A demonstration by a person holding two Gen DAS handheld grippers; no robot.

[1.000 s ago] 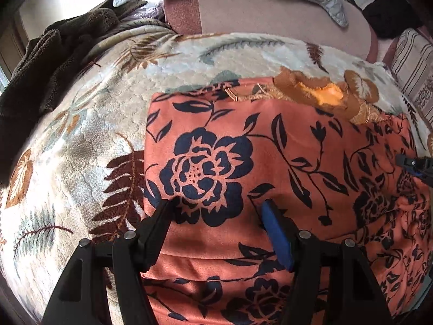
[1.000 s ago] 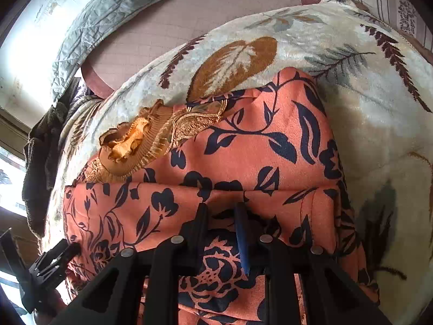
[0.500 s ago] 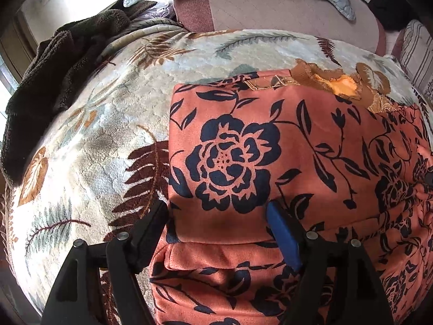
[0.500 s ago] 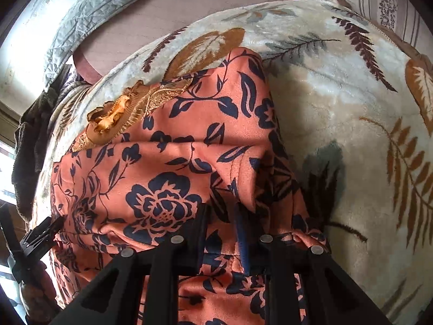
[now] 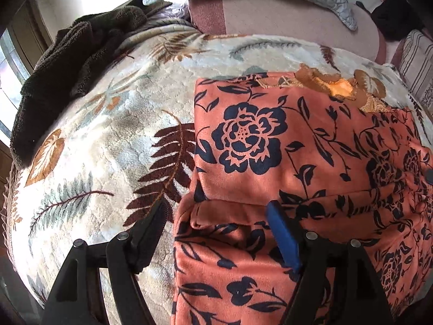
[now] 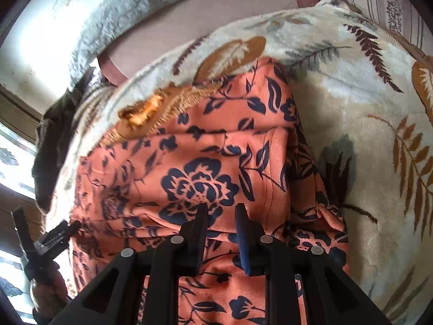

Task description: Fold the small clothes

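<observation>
A cream leaf-print blanket (image 5: 113,140) covers the bed, and the orange floral garment (image 5: 270,146) lies folded right on it, ahead of the left gripper (image 5: 216,216) and spreading to its right. Far off to that gripper's left, a dark brown towel (image 5: 62,81) sits heaped at the blanket's edge.

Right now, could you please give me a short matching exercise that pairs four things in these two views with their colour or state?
Things:
1. floral garment
2. dark brown towel
3. left gripper
4. leaf-print blanket

Descriptions:
A. cream with fern and leaf motifs
B. orange with navy flowers
C. open, fingers spread wide
D. heaped at the blanket's far edge

Pairs: 1-B, 2-D, 3-C, 4-A
</observation>
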